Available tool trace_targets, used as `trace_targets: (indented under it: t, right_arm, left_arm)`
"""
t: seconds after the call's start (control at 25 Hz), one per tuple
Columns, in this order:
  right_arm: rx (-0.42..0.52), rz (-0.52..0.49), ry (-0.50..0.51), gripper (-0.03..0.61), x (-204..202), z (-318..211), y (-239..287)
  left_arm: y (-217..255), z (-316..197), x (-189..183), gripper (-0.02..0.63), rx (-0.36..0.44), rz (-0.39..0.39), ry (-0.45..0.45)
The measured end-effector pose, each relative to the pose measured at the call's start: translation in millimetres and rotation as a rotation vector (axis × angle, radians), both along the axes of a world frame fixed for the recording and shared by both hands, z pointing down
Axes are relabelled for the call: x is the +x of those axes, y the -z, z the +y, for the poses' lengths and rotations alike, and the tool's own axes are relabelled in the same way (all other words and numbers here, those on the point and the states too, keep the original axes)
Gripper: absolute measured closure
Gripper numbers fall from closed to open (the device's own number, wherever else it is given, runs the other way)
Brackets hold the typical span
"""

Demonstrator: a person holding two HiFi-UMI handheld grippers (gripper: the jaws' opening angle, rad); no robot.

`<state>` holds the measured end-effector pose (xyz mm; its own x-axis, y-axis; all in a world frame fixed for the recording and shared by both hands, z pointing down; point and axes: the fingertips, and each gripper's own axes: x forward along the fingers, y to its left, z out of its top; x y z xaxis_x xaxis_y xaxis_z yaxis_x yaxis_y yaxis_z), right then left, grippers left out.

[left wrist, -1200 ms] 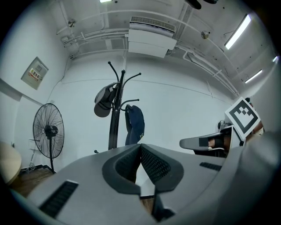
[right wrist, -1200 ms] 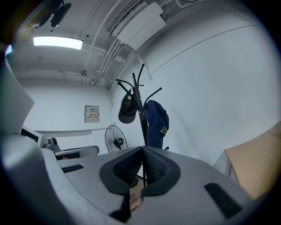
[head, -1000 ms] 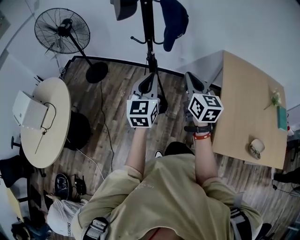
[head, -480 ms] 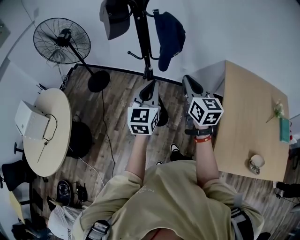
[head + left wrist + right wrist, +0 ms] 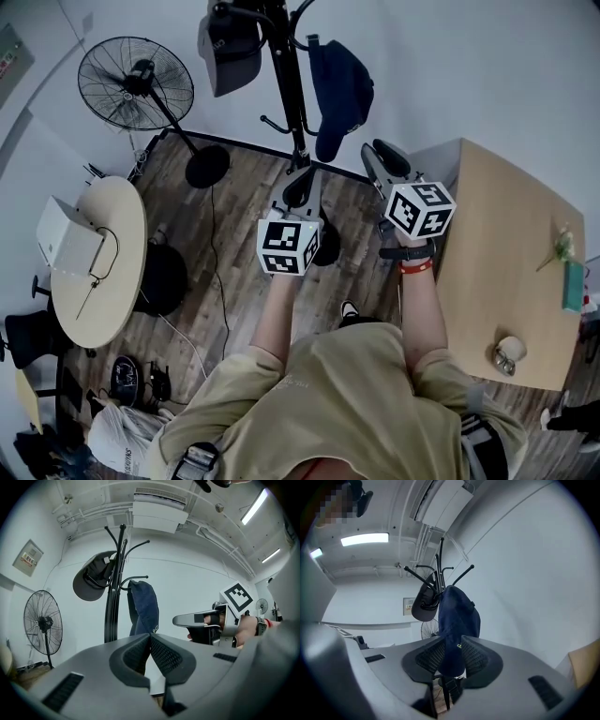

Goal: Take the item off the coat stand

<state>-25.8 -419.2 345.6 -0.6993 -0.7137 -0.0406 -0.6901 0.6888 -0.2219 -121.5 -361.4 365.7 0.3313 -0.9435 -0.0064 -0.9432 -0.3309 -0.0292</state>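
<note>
Overhead first, from the head view: the coat stand (image 5: 286, 84) rises against the wall, with a grey cap (image 5: 228, 52) on a hook at its left and the navy cap (image 5: 339, 89) hanging down its right side. We take the navy cap to be the item to lift off, since the right tool (image 5: 378, 155) is raised toward its lower end and sits near it, though we cannot tell from here whether they touch. The left tool (image 5: 300, 183) is held lower, in front of the pole, probably kept back so it does not crowd the reach. The wooden worktop (image 5: 506, 244) lies to the right, a likely place to put the cap down.

Next, the left gripper view: the left tool (image 5: 149, 641) is clenched, pads together with nothing between them. The navy cap (image 5: 144, 609) hangs beyond its tips, against the coat stand (image 5: 115, 588). The right tool (image 5: 194, 619) comes in from the right at about the cap's height.

Last, the right gripper view: the right tool (image 5: 451, 644) has its jaws apart, and the navy cap (image 5: 459, 611) fills the gap between the pads. We judge it lined up for a pinch on the hanging end, not yet clamped. The cap's upper part is hooked on a curved arm, so once it is gripped it will probably need lifting up before it comes away. A straight pull could tilt the stand.
</note>
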Motion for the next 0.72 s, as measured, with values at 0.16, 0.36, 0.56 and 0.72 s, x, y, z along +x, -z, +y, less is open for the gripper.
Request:
trace_targets:
  t: [0.16,0.36,0.56,0.72]
  right_arm:
    - [-0.01,0.006,0.037,0.43,0.3,-23.3,-0.2]
    - [-0.027,0.019,0.087,0.338,-4.6,-51.8,-7.7]
    - [-0.037,0.037,0.121,0.252,-11.9,-78.5,-16.4]
    - [-0.037,0.031,0.148,0.242,-19.2,-92.2,-15.8]
  left_arm:
    - [-2.6,-11.1,3.1,0.591,-0.006,-0.007,0.006]
    - [-5.3,-26.5,2.2,0.591,-0.015,-0.006,0.017]
    - [-9.7,-37.3,0.4,0.591,-0.025,-0.013,0.023]
    - [-13.3,-41.3,-0.3,0.591,-0.034,-0.018,0.023]
